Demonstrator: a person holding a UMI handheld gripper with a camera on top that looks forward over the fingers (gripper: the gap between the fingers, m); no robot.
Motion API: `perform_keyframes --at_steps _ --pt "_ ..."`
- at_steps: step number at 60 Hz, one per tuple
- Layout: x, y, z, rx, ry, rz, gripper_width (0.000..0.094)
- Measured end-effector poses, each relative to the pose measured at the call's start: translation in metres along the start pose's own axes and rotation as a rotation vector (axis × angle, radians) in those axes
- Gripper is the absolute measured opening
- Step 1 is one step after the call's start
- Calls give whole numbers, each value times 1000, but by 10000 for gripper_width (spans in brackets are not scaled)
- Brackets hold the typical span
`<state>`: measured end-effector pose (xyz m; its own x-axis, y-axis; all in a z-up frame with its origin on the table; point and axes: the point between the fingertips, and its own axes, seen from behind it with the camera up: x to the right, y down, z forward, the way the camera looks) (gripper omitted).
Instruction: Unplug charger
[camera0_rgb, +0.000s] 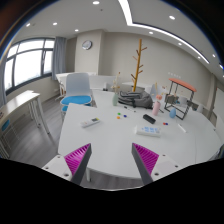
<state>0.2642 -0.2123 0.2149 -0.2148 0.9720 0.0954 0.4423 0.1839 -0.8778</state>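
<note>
**Charger not yet reached, tongs hanging open over the table**

An office-like room is showing here: windows (28, 62) along one side, a wall clock (87, 44), a bare wooden coat stand (139, 62) against the far wall, and strip lights running across the ceiling. A white table (100, 145) is filling the middle ground, with a blue chair (76, 100) standing just behind it.

Small things are lying scattered on the table: a remote (91, 122), a dark block (149, 118) that may be the charger or its plug, a flat white item (149, 130), and a pink bottle (158, 103) beside a black tray (131, 98). Which of these is the charger, and where it is plugged in, is too small to tell; no socket or cable is clearly showing.

The task is looking barely begun. Nothing is being gripped, and finding, approaching, grasping and pulling the plug all seem left to do.

The gripper (112, 160) is hovering above the table's near edge, held roughly level and pointing across the table toward the far wall. Its fingers are standing wide apart, purple pads (78, 158) facing each other, with only bare tabletop between them. All the small items are lying beyond the fingertips.
</note>
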Motion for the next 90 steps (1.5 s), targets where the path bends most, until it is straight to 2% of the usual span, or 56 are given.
perform_keyframes --at_steps 23,34,49,55,74,90 --pt "157 36 9 -30 222 95 853" --pt "211 53 10 1 272 97 852" --pt "246 60 47 65 235 149 853" --pt "261 66 72 74 250 142 855" --pt "301 72 209 84 210 178 855" --pt "349 58 319 84 213 217 856"
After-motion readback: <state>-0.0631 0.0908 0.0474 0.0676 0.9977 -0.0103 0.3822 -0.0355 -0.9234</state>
